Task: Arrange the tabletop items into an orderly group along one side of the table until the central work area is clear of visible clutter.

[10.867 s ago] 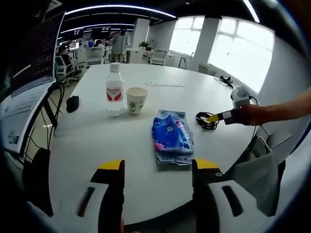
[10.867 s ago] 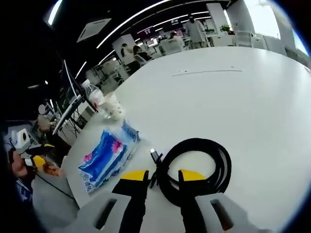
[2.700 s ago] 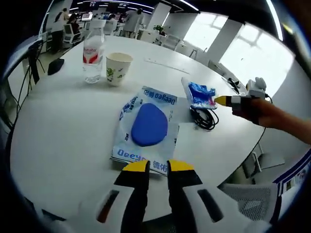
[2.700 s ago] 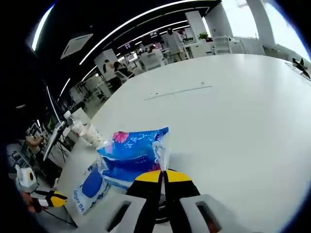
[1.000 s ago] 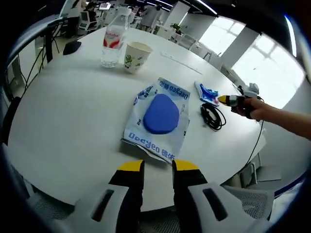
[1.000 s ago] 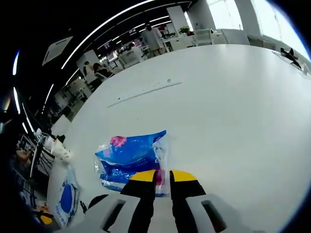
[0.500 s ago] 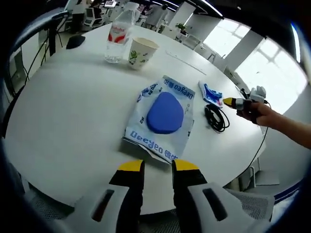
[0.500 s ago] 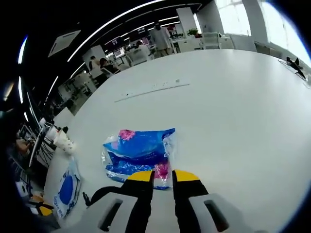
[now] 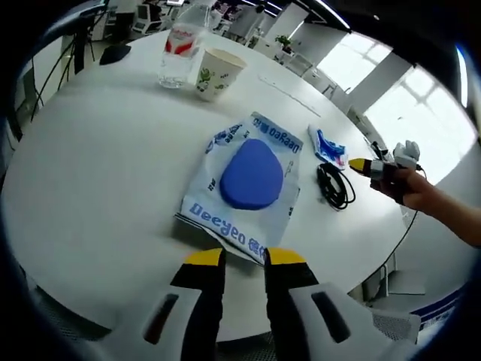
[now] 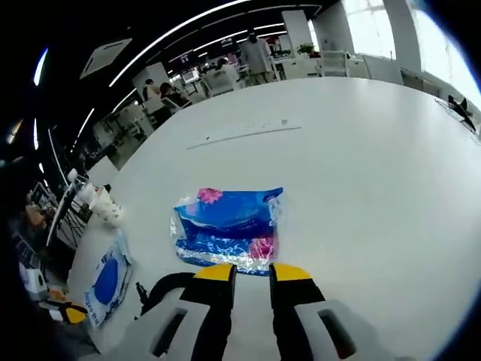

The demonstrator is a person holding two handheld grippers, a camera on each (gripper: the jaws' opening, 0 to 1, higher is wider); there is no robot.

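Note:
A white round table (image 9: 98,165) carries everything. A flat white-and-blue package (image 9: 248,180) lies mid-table, its near edge just ahead of my left gripper (image 9: 244,259), which stands narrowly open. A clear-and-blue plastic packet (image 10: 225,226) lies flat right in front of my right gripper (image 10: 252,272), whose jaws are slightly apart and off it. That packet (image 9: 327,145) sits beside a coiled black cable (image 9: 334,186), with the right gripper (image 9: 359,163) held in a hand next to them. A water bottle (image 9: 179,49) and paper cup (image 9: 218,74) stand at the far side.
A small black object (image 9: 116,53) lies near the far left edge. A thin slot strip (image 10: 244,131) runs across the tabletop. The cable (image 10: 161,289) curls left of my right jaws. Office chairs and desks stand beyond the table.
The right jaws have parted and drawn back from the blue packet, which now lies flat on the table. The left view has shifted slightly closer to the white package.

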